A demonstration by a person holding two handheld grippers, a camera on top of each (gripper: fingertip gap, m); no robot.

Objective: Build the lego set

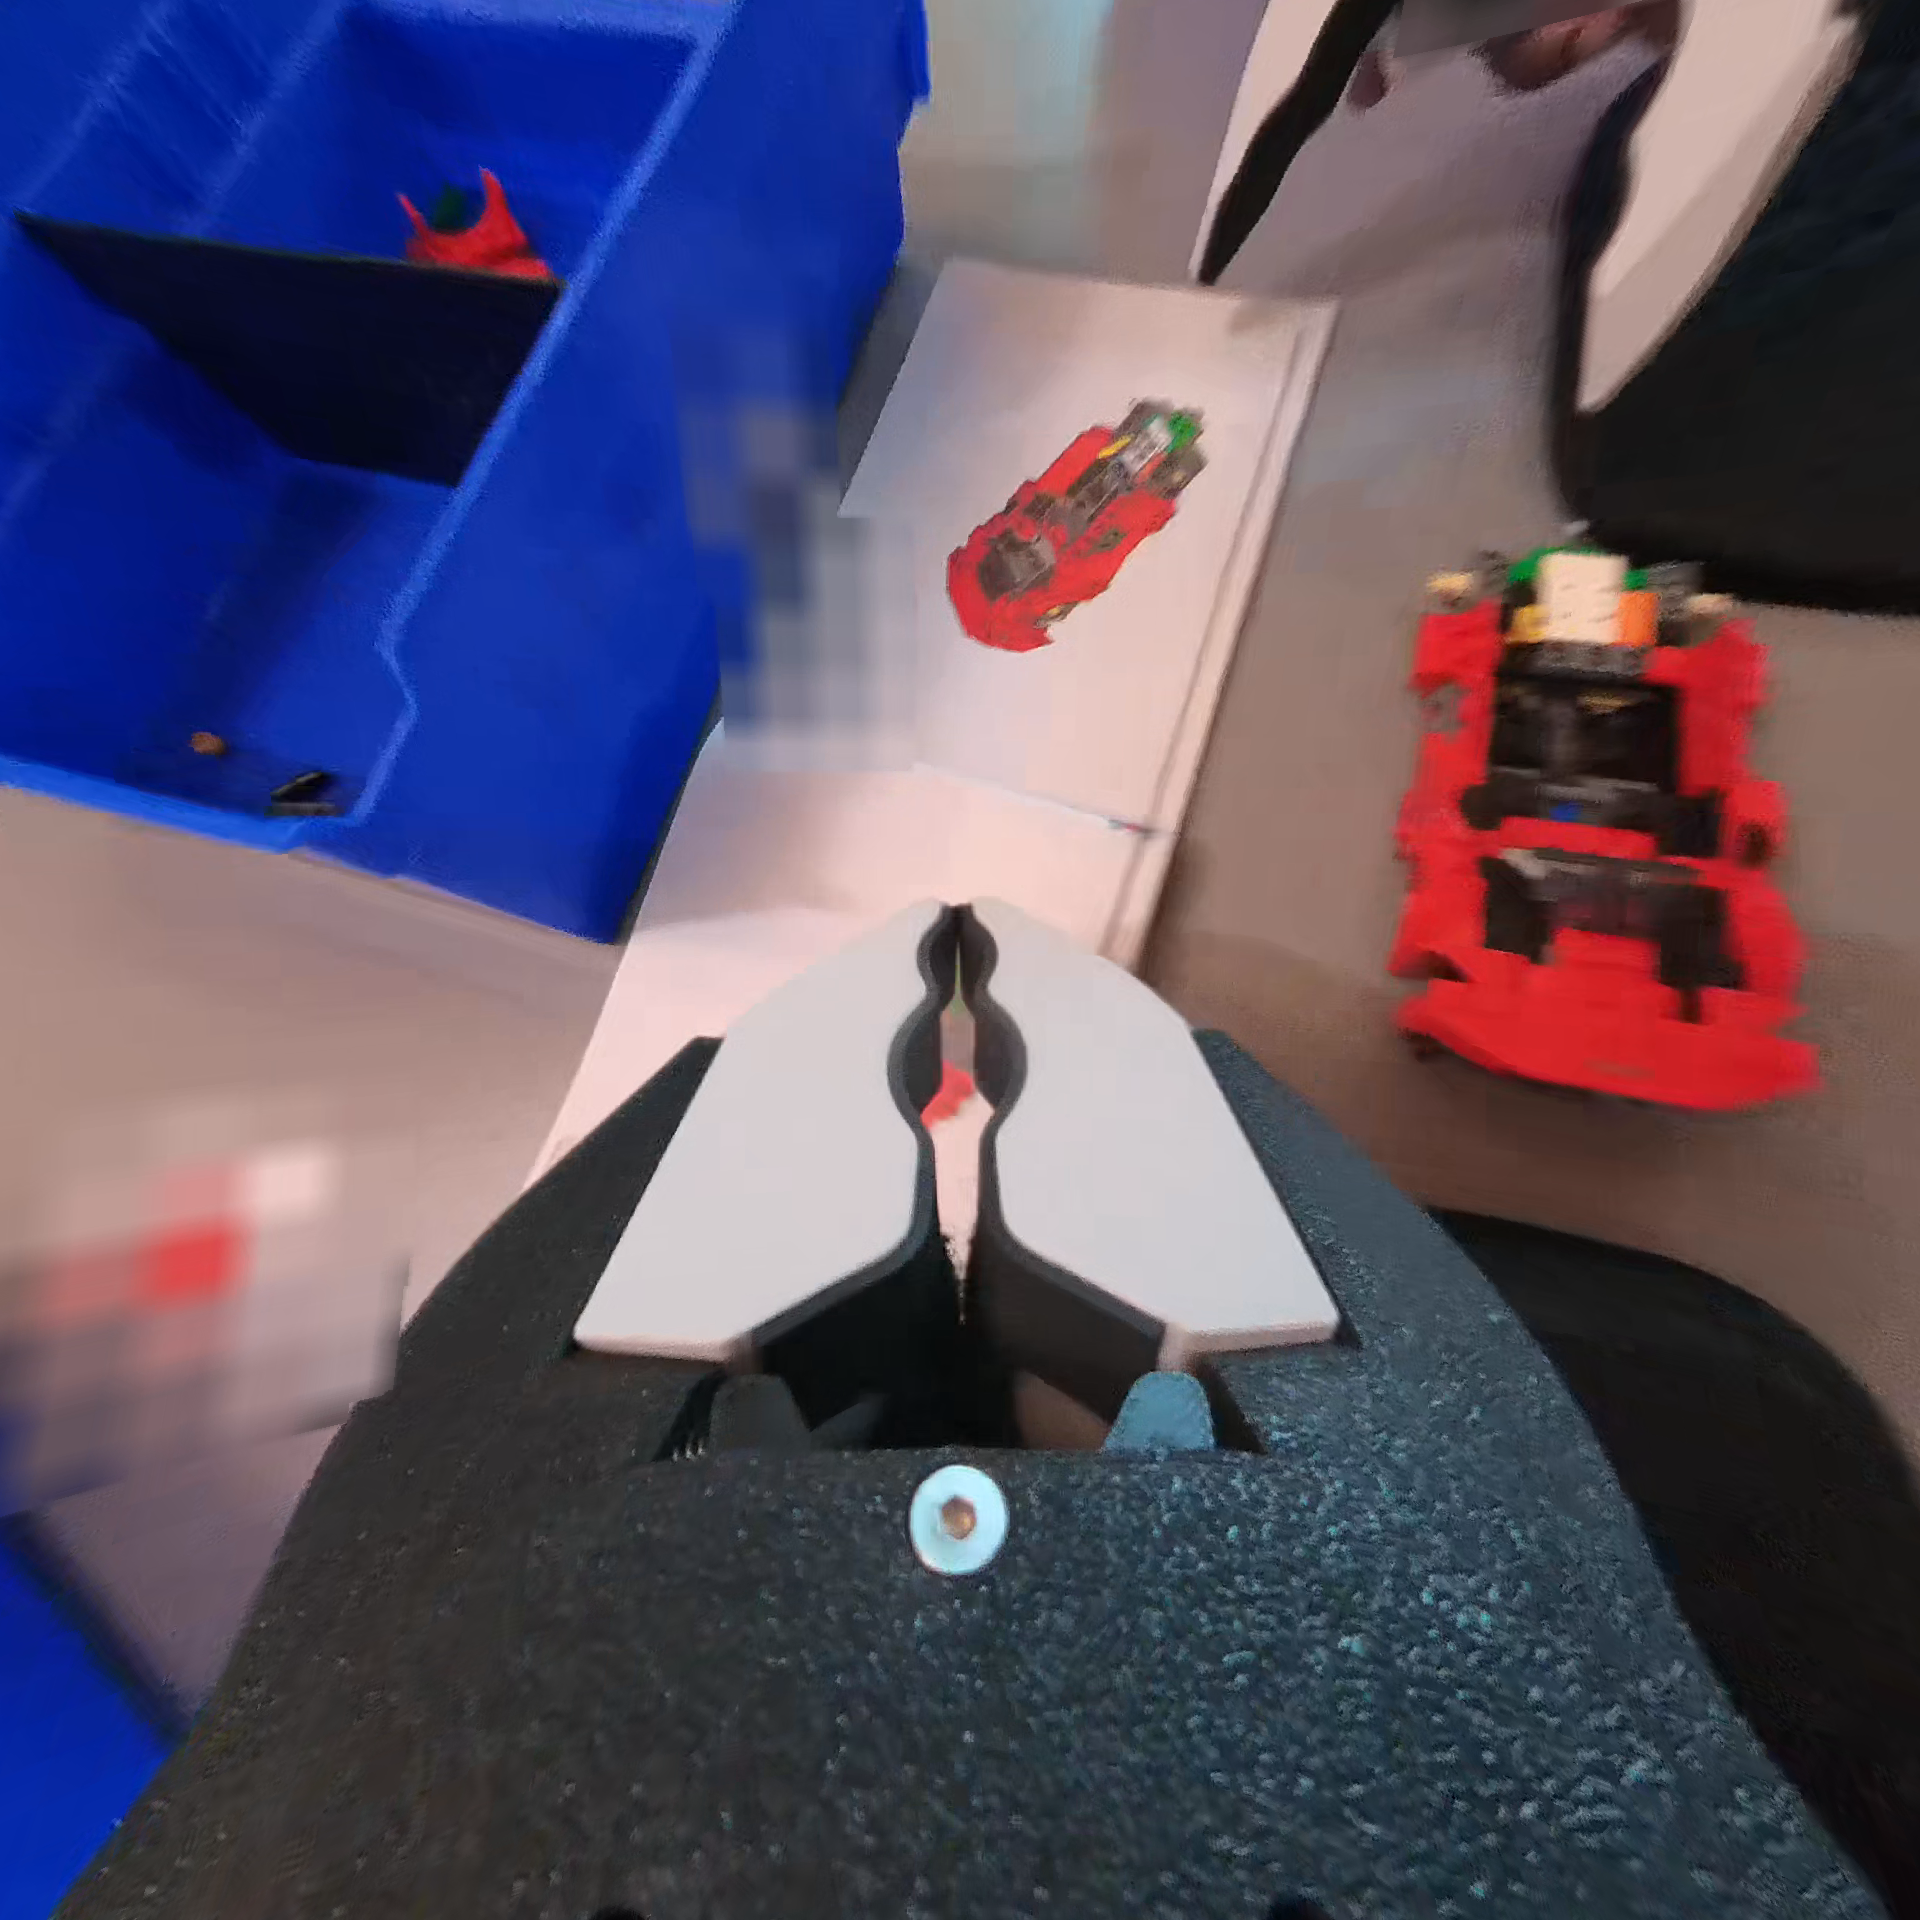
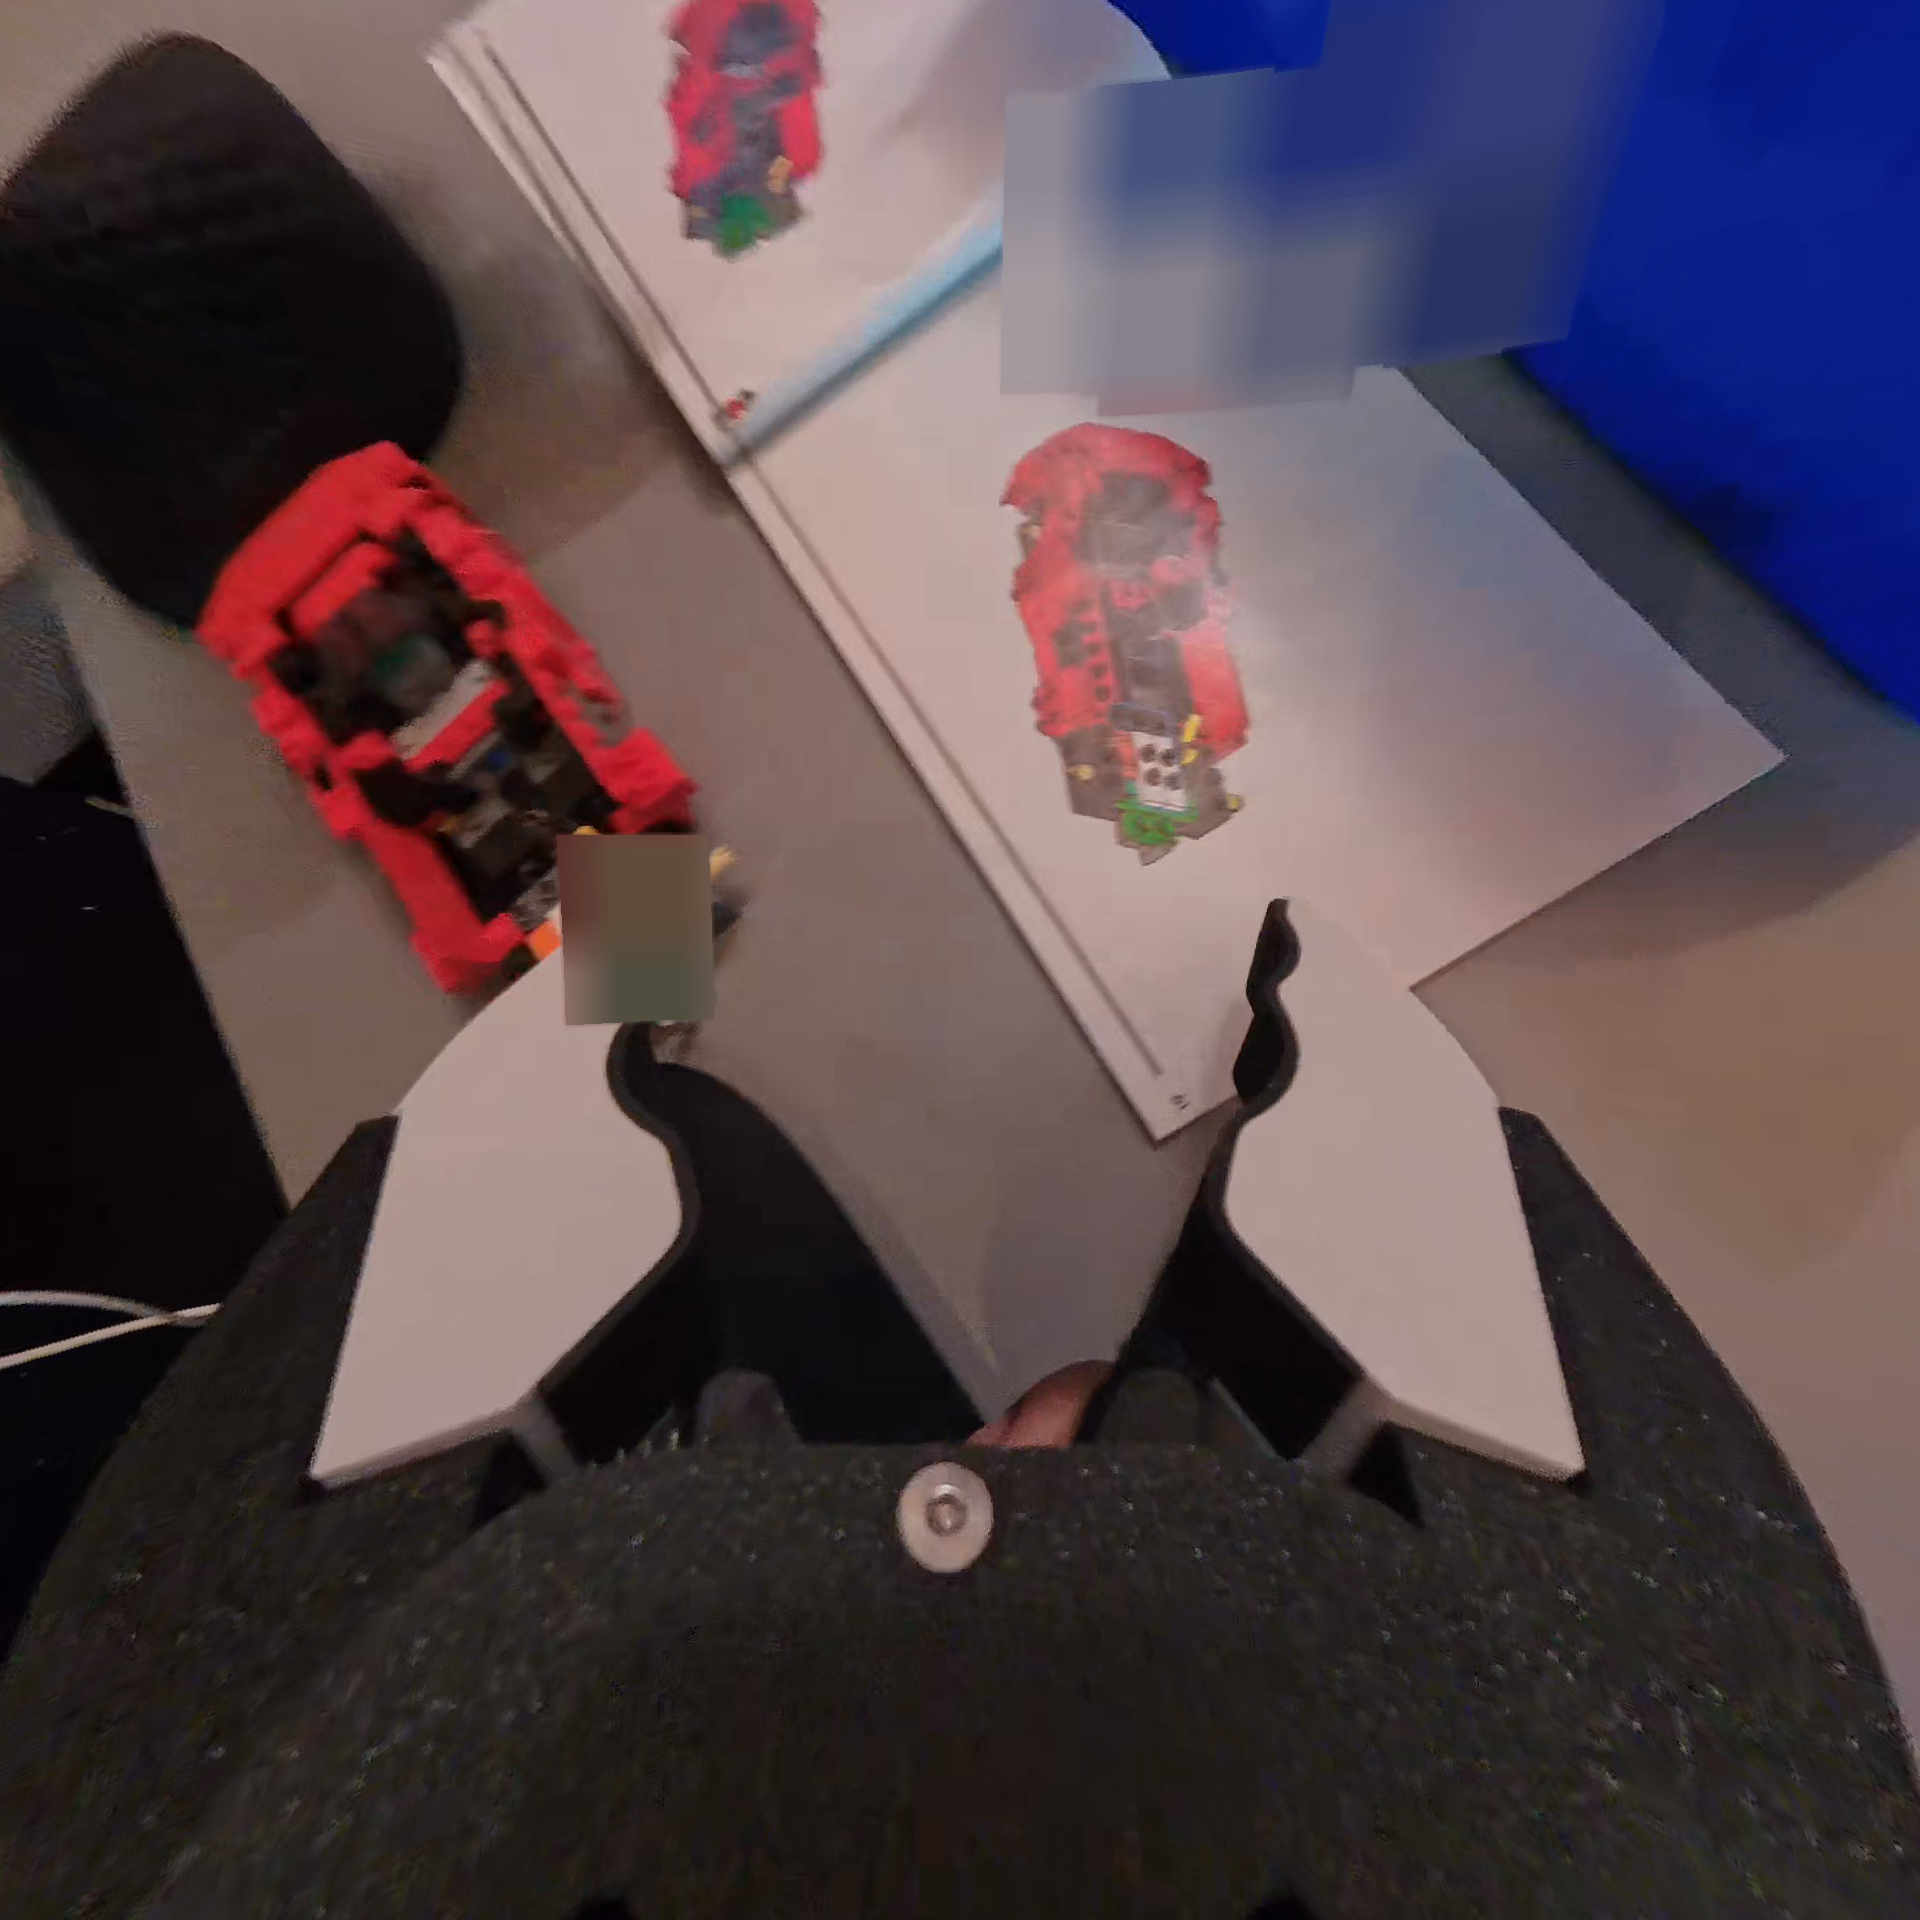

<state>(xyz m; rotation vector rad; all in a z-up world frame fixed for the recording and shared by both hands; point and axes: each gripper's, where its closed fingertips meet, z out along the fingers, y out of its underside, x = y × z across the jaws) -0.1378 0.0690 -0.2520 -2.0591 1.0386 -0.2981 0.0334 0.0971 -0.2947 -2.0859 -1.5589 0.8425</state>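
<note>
The partly built red and black lego car (image 1: pixel 1590 831) lies on the grey table, to the right of the open instruction booklet (image 1: pixel 1091 707). My left gripper (image 1: pixel 956 920) hovers over the booklet's near page with its fingertips (image 1: pixel 831 1039) pressed together. A speck of red and green shows through the slot between the fingers; I cannot tell whether it is a piece or print below. In the right wrist view the car (image 2: pixel 436 707) lies at the left and the booklet (image 2: pixel 1351 675) at the right. My right gripper (image 2: pixel 951 977) is wide open and empty above the table.
A blue divided bin (image 1: pixel 312 468) stands at the back left, with a red piece (image 1: pixel 473 234) and small dark bits (image 1: pixel 301 784) inside; its wall also shows in the right wrist view (image 2: pixel 1766 312). A black rounded object (image 2: pixel 208 312) sits behind the car. The frames are motion-blurred. Across from one pair of fingers to the other is roughly 20 centimetres. The red piece (image 1: pixel 473 234) is about 25 centimetres from my right fingertips.
</note>
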